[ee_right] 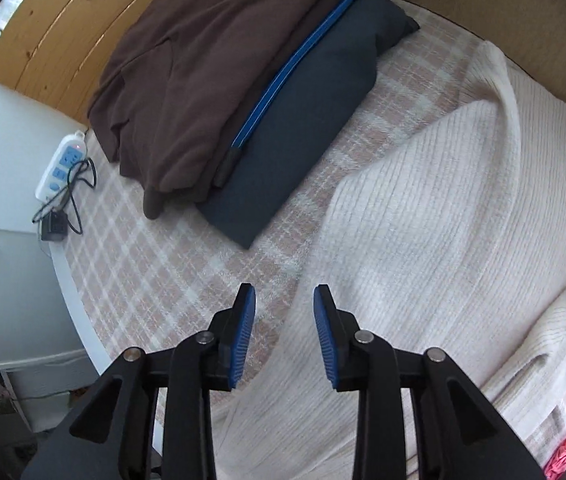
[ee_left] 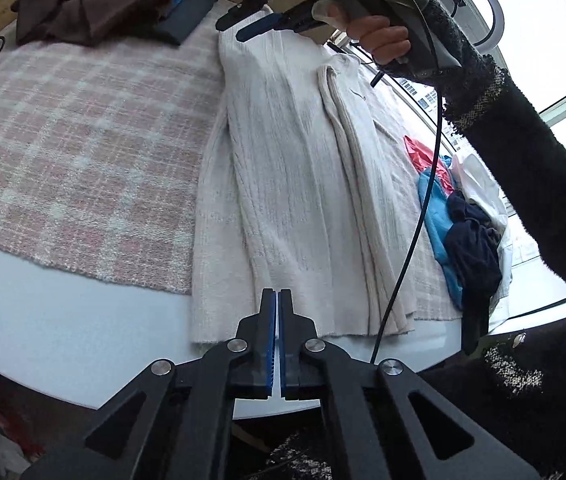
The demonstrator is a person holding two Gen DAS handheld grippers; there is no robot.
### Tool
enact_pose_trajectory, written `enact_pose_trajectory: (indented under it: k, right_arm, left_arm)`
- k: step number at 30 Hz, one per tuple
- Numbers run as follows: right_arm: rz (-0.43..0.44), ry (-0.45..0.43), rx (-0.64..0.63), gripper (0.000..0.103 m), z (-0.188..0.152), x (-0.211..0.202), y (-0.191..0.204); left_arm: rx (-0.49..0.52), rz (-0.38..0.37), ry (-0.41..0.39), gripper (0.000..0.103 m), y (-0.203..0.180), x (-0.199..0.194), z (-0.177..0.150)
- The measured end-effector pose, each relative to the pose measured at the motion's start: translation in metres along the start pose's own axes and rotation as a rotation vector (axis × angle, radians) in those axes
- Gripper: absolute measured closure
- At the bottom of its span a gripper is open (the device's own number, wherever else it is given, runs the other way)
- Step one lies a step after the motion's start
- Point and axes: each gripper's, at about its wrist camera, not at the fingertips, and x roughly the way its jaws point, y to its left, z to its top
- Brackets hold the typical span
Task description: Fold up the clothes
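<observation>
Cream knit garment (ee_left: 283, 184) on plaid blanket (ee_left: 67, 152)

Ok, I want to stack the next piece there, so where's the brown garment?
The brown garment lies folded at the table's far end, partly on a dark blue cushion, by the wooden board.

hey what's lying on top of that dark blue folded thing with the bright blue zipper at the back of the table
A folded brown garment lies on the dark blue zippered piece, covering its far side up to the zipper. Whether anything else sits between them is hidden. Both rest on the pink plaid cloth.
</observation>
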Motion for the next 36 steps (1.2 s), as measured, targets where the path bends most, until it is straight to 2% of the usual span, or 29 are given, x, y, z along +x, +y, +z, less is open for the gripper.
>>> enact_pose_trajectory:
  k: [1,3,5,6,7,10,14,18,19,21,22,23,26,28,30,31,32,33,34,36]
  right_arm:
    - [-0.033,0.007,-0.023,0.073,-0.002,0.003,0.006]
    - [-0.07,0.018,-0.051,0.073,-0.005,0.008,0.013]
    - [-0.095,0.034,-0.058,0.073,-0.007,0.014,0.014]
    - [-0.118,0.04,-0.057,0.073,-0.007,0.018,0.014]
    - [-0.142,0.044,-0.057,0.074,-0.008,0.021,0.012]
    - [-0.163,0.022,-0.041,0.099,-0.012,0.019,0.003]
    - [-0.12,-0.021,0.018,0.1,-0.012,0.006,-0.017]
    - [-0.096,-0.034,0.042,0.099,-0.012,-0.001,-0.028]
    - [-0.094,-0.036,0.042,0.097,-0.012,-0.004,-0.029]
    - [-0.1,-0.048,0.037,0.079,-0.012,-0.01,-0.027]
    - [-0.113,-0.053,0.03,0.06,-0.012,-0.012,-0.025]
    - [-0.137,-0.058,0.017,0.052,-0.011,-0.011,-0.021]
    - [-0.214,-0.057,-0.018,0.052,-0.009,-0.004,-0.013]
    - [-0.263,-0.017,-0.029,0.052,-0.008,0.011,-0.012]
    - [-0.307,-0.008,-0.024,0.054,-0.011,0.021,-0.016]
    - [-0.318,-0.034,-0.025,0.059,-0.014,0.021,-0.017]
    - [-0.332,-0.06,-0.024,0.073,-0.018,0.019,-0.019]
    - [-0.341,-0.079,-0.022,0.079,-0.022,0.016,-0.022]
    - [-0.325,-0.098,-0.015,0.084,-0.026,0.012,-0.027]
    - [-0.227,-0.137,0.045,0.089,-0.035,0.001,-0.048]
  left_arm:
    - [0.006,0.021,0.012,0.076,-0.002,0.006,0.002]
    - [0.041,0.073,0.04,0.074,-0.008,0.022,0.003]
    - [0.082,0.094,0.047,0.085,-0.015,0.03,0.001]
    - [0.109,0.106,0.038,0.099,-0.019,0.031,0.0]
    - [0.123,0.109,0.034,0.099,-0.022,0.031,0.0]
    - [0.111,0.111,0.014,0.099,-0.02,0.017,0.001]
    - [0.061,0.122,-0.04,0.099,-0.009,-0.01,0.002]
    - [0.041,0.154,-0.038,0.098,0.001,-0.008,0.0]
    - [0.03,0.169,-0.045,0.097,0.003,-0.007,0.001]
    - [0.006,0.198,-0.059,0.089,0.006,-0.007,0.004]
    - [-0.006,0.213,-0.066,0.078,0.007,-0.006,0.005]
    - [-0.011,0.226,-0.083,0.068,0.009,-0.007,0.006]
    - [-0.012,0.223,-0.081,0.067,0.015,0.004,0.015]
    - [0.02,0.242,-0.059,0.067,0.014,0.017,0.019]
    - [0.06,0.259,-0.053,0.07,0.009,0.025,0.019]
    - [0.076,0.258,-0.052,0.084,0.006,0.026,0.019]
    - [0.075,0.232,-0.051,0.092,0.004,0.026,0.019]
    - [0.081,0.235,-0.058,0.093,0.002,0.026,0.018]
    - [0.089,0.245,-0.065,0.094,-0.001,0.025,0.017]
    - [0.118,0.255,-0.071,0.097,-0.007,0.021,0.016]
